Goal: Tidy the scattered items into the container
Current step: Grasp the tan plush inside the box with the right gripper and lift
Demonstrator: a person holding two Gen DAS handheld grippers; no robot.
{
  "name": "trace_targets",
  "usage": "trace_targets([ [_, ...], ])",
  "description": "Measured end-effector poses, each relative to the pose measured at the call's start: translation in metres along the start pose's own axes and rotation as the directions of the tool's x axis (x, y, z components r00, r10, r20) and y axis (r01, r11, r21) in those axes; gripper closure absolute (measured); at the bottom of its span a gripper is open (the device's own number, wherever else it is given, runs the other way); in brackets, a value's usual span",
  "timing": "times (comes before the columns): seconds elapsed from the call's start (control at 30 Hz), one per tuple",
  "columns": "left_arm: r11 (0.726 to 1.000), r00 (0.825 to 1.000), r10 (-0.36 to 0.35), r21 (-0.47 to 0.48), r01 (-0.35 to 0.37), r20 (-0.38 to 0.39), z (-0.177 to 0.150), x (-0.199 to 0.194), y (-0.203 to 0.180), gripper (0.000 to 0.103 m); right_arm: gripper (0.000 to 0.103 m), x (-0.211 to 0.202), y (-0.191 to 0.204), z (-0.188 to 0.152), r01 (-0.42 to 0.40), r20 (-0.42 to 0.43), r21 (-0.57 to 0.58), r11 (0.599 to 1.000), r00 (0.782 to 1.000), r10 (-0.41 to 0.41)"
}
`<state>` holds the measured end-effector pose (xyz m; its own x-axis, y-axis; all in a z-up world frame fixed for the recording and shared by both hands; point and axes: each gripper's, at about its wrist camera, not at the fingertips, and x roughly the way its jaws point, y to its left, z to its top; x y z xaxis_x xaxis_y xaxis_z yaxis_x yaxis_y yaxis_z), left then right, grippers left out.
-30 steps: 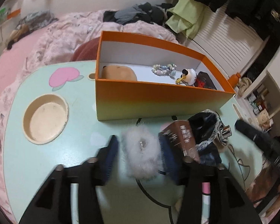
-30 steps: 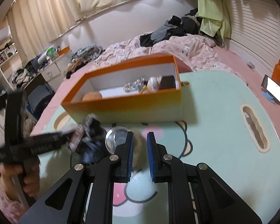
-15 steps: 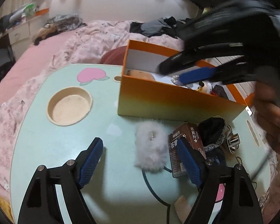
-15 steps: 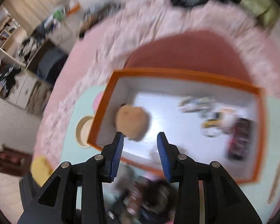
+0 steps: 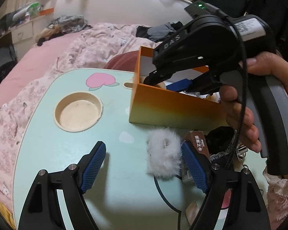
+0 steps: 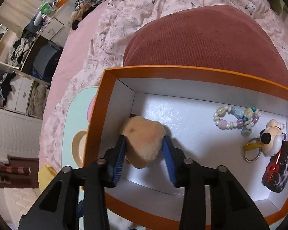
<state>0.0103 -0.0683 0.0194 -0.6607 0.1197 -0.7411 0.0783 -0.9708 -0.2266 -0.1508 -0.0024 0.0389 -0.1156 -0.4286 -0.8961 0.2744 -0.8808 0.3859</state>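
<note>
Mint table [image 5: 48,153], one orange box [image 6: 182,72], four items inside

Mint-green lap table [image 5: 48,134] with round cup recess [image 5: 78,112], pink peach print [image 5: 100,80]. Bed behind: pink floral quilt [image 5: 98,46], dark clothes heap [image 5: 67,22] far. White cabinet [image 6: 22,94] left, cluttered shelves. Padded white headboard [image 5: 109,5]. Dim indoor light.

1. The right tool [image 6: 145,149] has swung off the table and now reaches down into the orange cardboard box [image 6: 182,71].
2. Its blue pads, a moment ago nearly together, now straddle the tan plush toy [image 6: 144,140].
3. The left tool [image 5: 144,164] has opened wide and sits left of the white fluffy hair clip [image 5: 163,155].
</note>
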Motion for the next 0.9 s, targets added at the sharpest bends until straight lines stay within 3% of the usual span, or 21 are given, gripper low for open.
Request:
trace_targets([
  [0.2, 1.0, 1.0, -0.004, -0.016, 0.004, 0.007, 0.002, -0.003, 0.003, 0.022, 0.069, -0.048, -0.011, -0.011, -0.01, 0.184, 0.002, 1.0, 0.983, 0.01],
  [0.33, 1.0, 1.0, -0.001, -0.028, 0.001, 0.015, 0.003, -0.006, 0.007, 0.022, 0.069, -0.105, -0.02, -0.042, -0.051, 0.322, -0.018, 0.999, 0.945, 0.054],
  [0.47, 0.999, 1.0, 0.001, -0.033, 0.0, 0.017, 0.005, -0.006, 0.009, 0.022, 0.068, -0.142, -0.034, -0.086, -0.013, 0.413, -0.036, 0.999, 0.91, 0.027],
  [0.53, 1.0, 1.0, 0.003, -0.03, -0.002, 0.019, 0.006, -0.006, 0.009, 0.022, 0.068, -0.149, -0.049, -0.112, -0.009, 0.415, -0.037, 0.999, 0.91, 0.023],
  [0.67, 1.0, 1.0, 0.002, -0.028, -0.001, 0.013, 0.005, -0.006, 0.009, 0.022, 0.068, -0.144, -0.089, -0.146, -0.09, 0.373, 0.01, 0.996, 0.924, 0.08],
  [0.8, 1.0, 1.0, 0.005, -0.021, -0.005, 0.007, 0.004, -0.007, 0.008, 0.022, 0.068, -0.129, -0.113, -0.159, -0.125, 0.365, 0.072, 0.99, 0.927, 0.09],
  [0.9, 1.0, 1.0, 0.005, -0.021, -0.005, 0.006, 0.004, -0.007, 0.007, 0.022, 0.068, -0.114, -0.129, -0.162, -0.119, 0.326, 0.121, 0.986, 0.943, 0.073],
])
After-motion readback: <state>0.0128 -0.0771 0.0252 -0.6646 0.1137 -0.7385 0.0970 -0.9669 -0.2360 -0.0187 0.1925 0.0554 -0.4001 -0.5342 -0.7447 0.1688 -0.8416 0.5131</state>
